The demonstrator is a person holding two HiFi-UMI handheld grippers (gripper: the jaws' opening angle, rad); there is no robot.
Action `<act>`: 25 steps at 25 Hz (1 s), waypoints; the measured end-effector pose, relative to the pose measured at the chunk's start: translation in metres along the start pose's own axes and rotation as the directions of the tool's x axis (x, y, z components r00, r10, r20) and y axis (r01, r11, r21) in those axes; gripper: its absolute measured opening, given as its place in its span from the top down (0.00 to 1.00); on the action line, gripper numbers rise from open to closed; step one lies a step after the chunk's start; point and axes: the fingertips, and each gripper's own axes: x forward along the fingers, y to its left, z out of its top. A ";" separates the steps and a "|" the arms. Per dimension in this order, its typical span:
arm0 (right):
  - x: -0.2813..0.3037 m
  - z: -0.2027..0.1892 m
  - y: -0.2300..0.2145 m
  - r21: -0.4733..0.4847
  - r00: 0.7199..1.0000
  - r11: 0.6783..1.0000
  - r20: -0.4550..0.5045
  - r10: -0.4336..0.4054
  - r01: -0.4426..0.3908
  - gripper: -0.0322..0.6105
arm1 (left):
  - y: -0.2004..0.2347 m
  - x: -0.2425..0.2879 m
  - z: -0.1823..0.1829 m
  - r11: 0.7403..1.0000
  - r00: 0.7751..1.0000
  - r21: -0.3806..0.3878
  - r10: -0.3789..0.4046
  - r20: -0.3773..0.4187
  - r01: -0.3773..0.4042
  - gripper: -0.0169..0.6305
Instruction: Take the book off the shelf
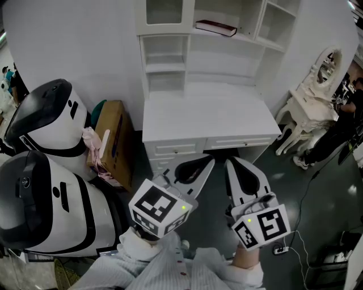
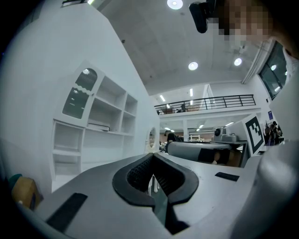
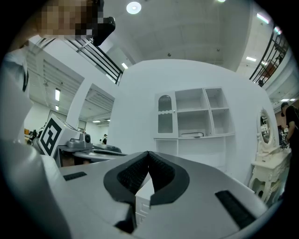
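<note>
Dark-covered, the book (image 1: 215, 27) lies flat, well ahead of the left gripper (image 1: 209, 163) and right gripper (image 1: 229, 163), both pressed together, empty. It is probably stiff and fairly heavy: pinch its front edge.

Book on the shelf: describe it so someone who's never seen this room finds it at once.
Against the wall stands a white desk with a white hutch on top. The book lies flat in the hutch's wide open middle compartment, just right of the cabinet door. It has a dark cover, the one dark thing among the white shelves.
</note>
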 end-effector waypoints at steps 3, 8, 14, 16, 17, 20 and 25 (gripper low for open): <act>-0.009 -0.005 -0.005 0.000 1.000 1.000 -0.008 -0.009 0.009 0.93 | -0.006 0.001 -0.005 1.000 1.000 -0.006 0.008 -0.006 -0.008 0.96; -0.014 -0.014 -0.018 0.023 1.000 1.000 -0.019 -0.013 0.014 0.93 | -0.009 0.013 -0.011 1.000 1.000 -0.007 0.007 -0.021 -0.007 0.96; 0.007 -0.024 -0.043 0.026 0.999 0.999 -0.025 -0.027 0.028 0.93 | 0.010 0.038 -0.015 1.000 1.000 0.007 0.001 -0.024 -0.001 0.96; 0.021 -0.024 -0.052 0.023 0.999 0.999 -0.020 -0.026 0.026 0.93 | 0.024 0.049 -0.014 1.000 1.000 0.011 0.004 -0.019 -0.003 0.96; 0.029 -0.024 -0.057 0.020 1.000 1.000 -0.018 -0.024 0.024 0.93 | 0.032 0.056 -0.013 1.000 1.000 0.014 0.006 -0.015 -0.006 0.96; 0.059 -0.024 -0.074 0.006 1.000 1.000 -0.017 -0.016 0.016 0.93 | 0.058 0.077 -0.008 0.999 1.000 0.030 0.015 -0.009 -0.015 0.96; 0.111 -0.024 -0.101 -0.011 1.000 1.000 -0.015 -0.017 0.017 0.93 | 0.106 0.110 -0.002 0.998 1.000 0.052 0.021 -0.011 -0.021 0.96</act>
